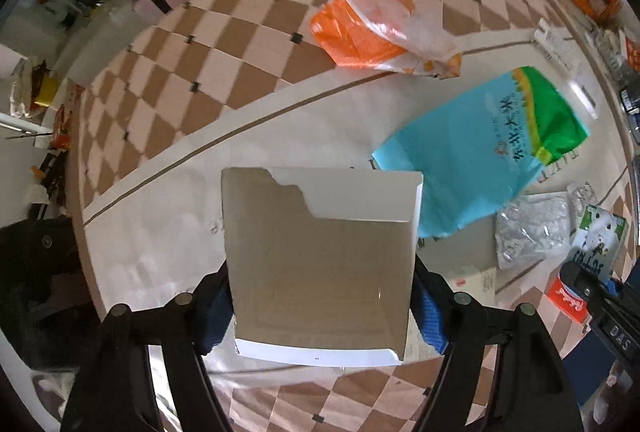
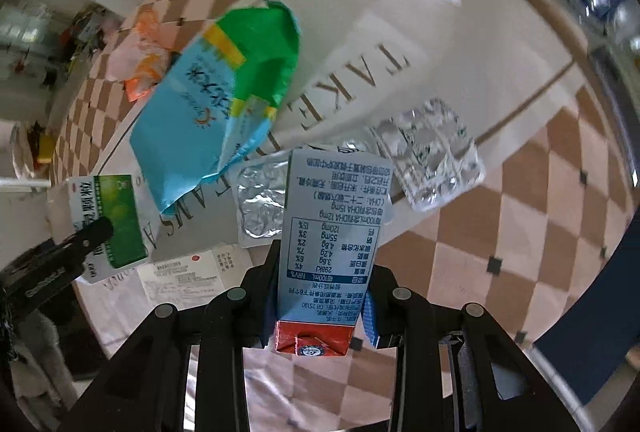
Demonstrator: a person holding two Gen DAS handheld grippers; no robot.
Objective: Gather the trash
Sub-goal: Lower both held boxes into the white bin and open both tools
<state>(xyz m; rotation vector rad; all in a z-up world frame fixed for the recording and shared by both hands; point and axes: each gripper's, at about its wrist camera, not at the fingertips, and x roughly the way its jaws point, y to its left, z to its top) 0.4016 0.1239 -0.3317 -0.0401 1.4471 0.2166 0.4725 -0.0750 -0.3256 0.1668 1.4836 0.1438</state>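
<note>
1. Trash lies scattered over a checkered brown-and-pink tabletop [image 1: 248, 44] with a pale lettered centre panel; a crumpled blue-and-green plastic snack bag [image 1: 484, 148] in the middle serves as the landmark.

2. Left gripper [image 1: 320, 296]: its jaws stand either side of an open, empty white-and-grey cardboard box [image 1: 320, 256], the blue pads flanking both side walls. Whether they press on it cannot be told. The box sits just left of the snack bag in the left wrist view, its open mouth facing the camera.

3. Right gripper [image 2: 316, 316]: jaws narrow, clamped on a small blue-and-red milk carton [image 2: 328, 240], whose long axis runs straight out along the fingers. The carton appears raised above the tabletop, just below the snack bag in the right wrist view.

4. Silver foil blister packs [image 2: 432, 160] lie close to the snack bag, beside the carton's far end. An orange-and-clear plastic wrapper [image 1: 376, 24] rests beyond the bag, well apart from both grippers.

5. Judgement: both grippers look loaded, so the next move likely carries carton and box away; no bin is visible.
</note>
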